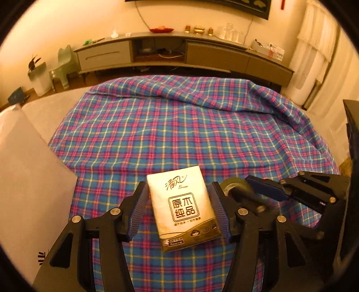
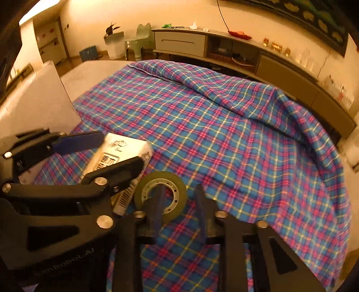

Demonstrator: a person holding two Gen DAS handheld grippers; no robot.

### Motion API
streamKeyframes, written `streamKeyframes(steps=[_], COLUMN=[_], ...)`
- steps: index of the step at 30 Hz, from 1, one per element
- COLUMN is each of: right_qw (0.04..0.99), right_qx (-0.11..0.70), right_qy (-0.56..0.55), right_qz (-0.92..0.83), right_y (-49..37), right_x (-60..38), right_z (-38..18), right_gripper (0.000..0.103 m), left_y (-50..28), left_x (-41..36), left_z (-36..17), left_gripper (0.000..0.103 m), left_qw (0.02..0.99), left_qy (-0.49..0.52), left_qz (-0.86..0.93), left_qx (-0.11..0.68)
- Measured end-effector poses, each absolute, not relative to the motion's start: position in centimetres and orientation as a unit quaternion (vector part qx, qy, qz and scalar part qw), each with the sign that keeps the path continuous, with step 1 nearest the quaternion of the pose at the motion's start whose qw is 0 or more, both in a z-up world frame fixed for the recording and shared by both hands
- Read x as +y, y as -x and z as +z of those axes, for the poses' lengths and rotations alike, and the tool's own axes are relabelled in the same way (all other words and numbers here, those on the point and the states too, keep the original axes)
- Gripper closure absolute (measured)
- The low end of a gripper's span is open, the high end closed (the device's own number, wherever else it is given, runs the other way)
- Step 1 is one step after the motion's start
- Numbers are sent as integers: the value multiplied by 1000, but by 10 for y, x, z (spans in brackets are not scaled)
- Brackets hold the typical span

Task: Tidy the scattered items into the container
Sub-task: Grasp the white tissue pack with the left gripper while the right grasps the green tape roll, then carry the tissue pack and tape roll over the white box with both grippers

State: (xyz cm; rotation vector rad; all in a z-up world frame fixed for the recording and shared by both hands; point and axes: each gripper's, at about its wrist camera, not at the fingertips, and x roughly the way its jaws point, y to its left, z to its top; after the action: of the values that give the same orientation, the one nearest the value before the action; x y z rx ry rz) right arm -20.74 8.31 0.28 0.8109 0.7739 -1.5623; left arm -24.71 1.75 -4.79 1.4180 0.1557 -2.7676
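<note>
Living room, warm yellow light, cream walls.
Long low grey TV cabinet [image 1: 179, 54] along far wall: drawer left, open shelves with cables mid, small ornaments and glasses on top. Dark framed picture [image 2: 314, 15] above. Pale green chair [image 1: 64, 65] and white planter [image 1: 40, 78] left on wood floor, white curtain [image 1: 318, 40] right. Plaid cloth [image 1: 179, 125] covers the near surface.

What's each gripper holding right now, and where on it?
Right gripper: tape roll, pinched across its ring wall, one jaw in the core. Left gripper: nothing; open jaws straddle the tissue pack.
</note>
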Motion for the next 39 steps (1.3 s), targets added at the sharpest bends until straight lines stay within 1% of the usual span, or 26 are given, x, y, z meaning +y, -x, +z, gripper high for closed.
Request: streamKeyframes(steps=[4,7,10,12,16,27,33,39], right_qw=[564,562,564,566,575,581,586,591], right_qx=[316,299,287,282,269,240,201,170], right_qy=[-358,-368,-376,-378,-383,-389,-386,-368], right_qz=[-674,-678,-677,-676,-671,-674,-684,-698], right_y=[219,228,230,228,222,204,189,166], right_x=[88,92,93,93,97,129,149,178], right_z=[6,11,15,18,26,62,87,115], right_gripper=[86,87,87,87,88,88,88,88], left_y=[241,240,239,238,234,196,166,145], left_x=[8,6,10,10,10,7,-4,-14], left_z=[-51,-64,-64,-64,-58,-12,32,56], left_gripper=[44,43,42,48,49,49,49,49], left_qw=[24,19,17,10,-1,-20,-33,-37], left_qy=[-455,-469,-462,-461,-459,-428,-383,-358], left_qz=[-888,-881,-886,-886,-887,-902,-921,-930], left_qx=[54,57,37,37,44,50,69,72])
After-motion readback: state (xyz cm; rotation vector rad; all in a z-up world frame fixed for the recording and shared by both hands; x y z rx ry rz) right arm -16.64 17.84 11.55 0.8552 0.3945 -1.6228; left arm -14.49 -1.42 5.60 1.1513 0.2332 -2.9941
